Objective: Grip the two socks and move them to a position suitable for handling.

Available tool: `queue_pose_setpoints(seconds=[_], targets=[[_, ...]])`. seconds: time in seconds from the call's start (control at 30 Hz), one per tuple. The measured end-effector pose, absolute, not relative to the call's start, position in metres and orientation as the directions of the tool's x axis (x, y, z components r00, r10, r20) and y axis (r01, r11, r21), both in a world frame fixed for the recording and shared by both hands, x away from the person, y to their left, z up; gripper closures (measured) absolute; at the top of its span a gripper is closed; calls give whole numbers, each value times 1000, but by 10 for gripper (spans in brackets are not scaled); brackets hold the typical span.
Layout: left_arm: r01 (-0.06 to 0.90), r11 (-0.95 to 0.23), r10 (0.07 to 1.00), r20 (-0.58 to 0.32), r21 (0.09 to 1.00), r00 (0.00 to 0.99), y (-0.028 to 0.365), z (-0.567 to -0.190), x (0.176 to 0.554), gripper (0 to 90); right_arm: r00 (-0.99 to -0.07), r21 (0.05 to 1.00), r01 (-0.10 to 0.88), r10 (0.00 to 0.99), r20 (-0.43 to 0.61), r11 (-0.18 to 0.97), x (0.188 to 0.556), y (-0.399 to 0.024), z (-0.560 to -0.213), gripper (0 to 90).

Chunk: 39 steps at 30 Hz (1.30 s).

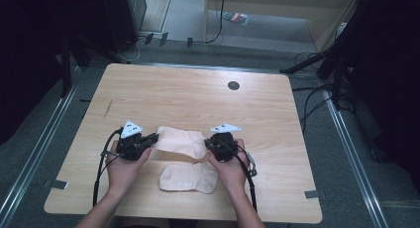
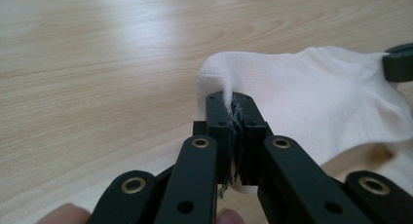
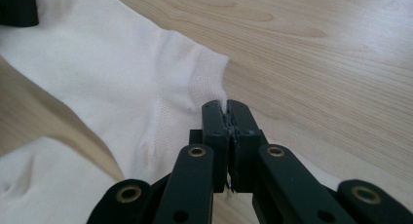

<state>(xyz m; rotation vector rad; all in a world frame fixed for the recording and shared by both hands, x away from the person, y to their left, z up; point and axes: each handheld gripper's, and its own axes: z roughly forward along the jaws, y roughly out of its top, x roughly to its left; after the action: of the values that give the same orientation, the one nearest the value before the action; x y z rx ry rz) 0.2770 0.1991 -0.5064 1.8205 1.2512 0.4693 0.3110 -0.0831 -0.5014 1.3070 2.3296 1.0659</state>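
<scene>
Cream-white sock [image 1: 179,141] was stretched between 2 grippers above the wooden table [image 1: 198,96].

Held in the person's left hand, the left gripper [image 1: 152,138] had its jaws clamped on one end of the sock; in the left gripper view the fabric [image 2: 311,102] was pinched between the black pads and draped away toward the other gripper's jaw tip at the right edge. The right gripper [image 1: 207,143] was likewise clenched on the opposite end, and in the right gripper view the ribbed edge of the sock [image 3: 122,83] ran up into its closed jaws. The sock hung lifted at both ends near the table's front half, between the 2 hands. A 2nd sock [image 1: 188,178] of the same colour lay flat on the table just in front of it, nearer the person, between the wrists.
</scene>
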Motion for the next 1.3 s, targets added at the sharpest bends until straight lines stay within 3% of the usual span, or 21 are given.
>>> queue_pose_setpoints(seconds=[0.17, 0.47, 1.07, 1.13, 1.2, 1.23, 1.27, 1.3], targets=[[549, -156, 891, -123, 821, 437, 190, -502, 248, 882, -581, 719, 604, 807, 104, 343, 292, -91, -490, 885], [563, -155, 880, -146, 812, 453, 177, -514, 201, 881, -604, 706, 604, 790, 103, 369, 259, -105, -493, 884], [565, -231, 867, -96, 792, 489, 157, -530, 177, 874, -602, 672, 620, 795, 78, 404, 231, -118, -510, 885], [568, -242, 865, -90, 787, 493, 154, -534, 177, 851, -599, 665, 623, 798, 67, 412, 232, -117, -515, 880], [563, -247, 866, -81, 789, 494, 153, -537, 177, 764, -587, 671, 624, 807, 65, 401, 233, -118, -519, 844], [564, -245, 864, -87, 789, 496, 153, -537, 178, 698, -581, 671, 625, 811, 61, 398, 233, -118, -520, 776], [564, -245, 864, -87, 789, 496, 153, -537, 178, 631, -581, 671, 625, 811, 61, 398, 233, -118, -520, 776], [555, -246, 865, -78, 795, 496, 153, -537, 177, 631, -581, 674, 625, 811, 66, 393, 234, -119, -521, 697]])
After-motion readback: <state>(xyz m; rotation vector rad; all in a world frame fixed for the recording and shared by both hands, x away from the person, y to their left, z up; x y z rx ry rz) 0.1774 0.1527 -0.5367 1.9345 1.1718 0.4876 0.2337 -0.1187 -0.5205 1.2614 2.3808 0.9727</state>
